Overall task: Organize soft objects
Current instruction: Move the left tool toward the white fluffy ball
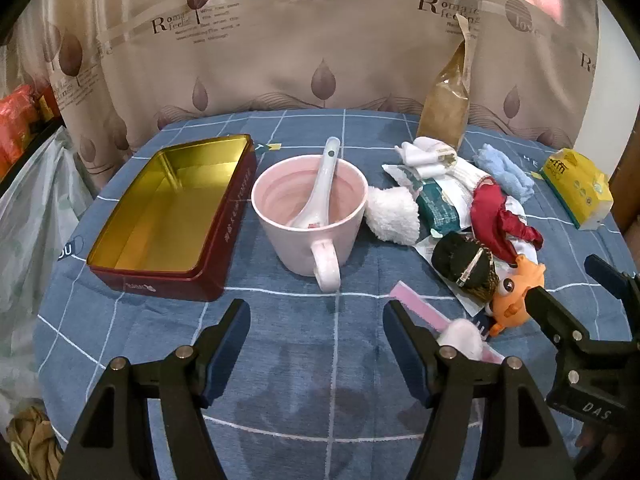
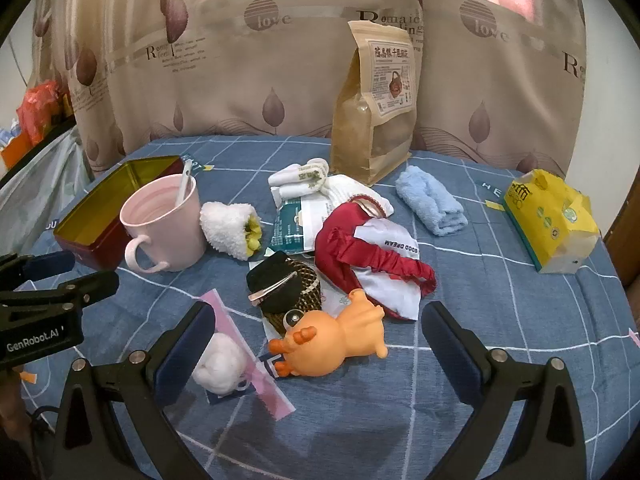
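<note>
Soft things lie in a heap right of the middle of the table: an orange rubber toy [image 2: 332, 344], a black hair net with a clip [image 2: 284, 288], a red satin eye mask [image 2: 360, 248], a white fluffy sock [image 2: 230, 228], rolled white socks [image 2: 304, 180] and a blue towel [image 2: 432, 204]. A cotton ball [image 2: 220, 364] rests on a pink packet. My right gripper [image 2: 320, 316] hangs open just before the orange toy, touching nothing. My left gripper [image 1: 316, 312] is open over bare cloth in front of the pink mug [image 1: 310, 216]. The red tin [image 1: 168, 216] stands lidless at the left.
A white spoon [image 1: 320, 184] stands in the mug. A brown pouch [image 2: 376, 112] is upright at the back. A yellow tissue pack [image 2: 552, 220] lies at the right edge. The blue checked cloth [image 1: 300, 380] covers the table. A curtain hangs behind, and plastic bags at the left.
</note>
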`<act>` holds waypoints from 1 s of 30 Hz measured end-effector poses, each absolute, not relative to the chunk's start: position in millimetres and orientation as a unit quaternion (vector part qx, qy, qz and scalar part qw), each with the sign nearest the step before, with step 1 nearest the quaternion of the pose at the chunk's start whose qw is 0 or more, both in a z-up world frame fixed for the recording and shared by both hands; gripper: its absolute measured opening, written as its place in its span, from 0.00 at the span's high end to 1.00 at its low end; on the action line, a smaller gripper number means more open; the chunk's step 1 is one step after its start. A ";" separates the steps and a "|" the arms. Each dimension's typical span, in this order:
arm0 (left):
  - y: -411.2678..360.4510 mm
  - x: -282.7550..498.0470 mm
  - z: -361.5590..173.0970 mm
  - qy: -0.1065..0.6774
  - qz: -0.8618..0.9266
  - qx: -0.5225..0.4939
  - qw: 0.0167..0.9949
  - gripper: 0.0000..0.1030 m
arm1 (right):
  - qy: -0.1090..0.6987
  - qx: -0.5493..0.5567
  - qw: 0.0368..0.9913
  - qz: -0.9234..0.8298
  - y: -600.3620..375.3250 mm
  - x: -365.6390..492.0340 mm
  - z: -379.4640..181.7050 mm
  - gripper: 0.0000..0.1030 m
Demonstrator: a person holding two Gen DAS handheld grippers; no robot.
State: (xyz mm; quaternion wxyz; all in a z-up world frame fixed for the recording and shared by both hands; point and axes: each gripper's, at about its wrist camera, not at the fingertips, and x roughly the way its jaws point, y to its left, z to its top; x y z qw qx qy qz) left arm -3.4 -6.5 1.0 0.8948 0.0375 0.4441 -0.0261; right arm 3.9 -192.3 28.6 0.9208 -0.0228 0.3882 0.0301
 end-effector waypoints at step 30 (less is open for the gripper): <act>-15.6 -6.2 -2.6 0.443 -0.040 0.053 0.894 0.31 | 0.398 -0.022 0.917 0.029 -195.6 5.1 25.5 0.01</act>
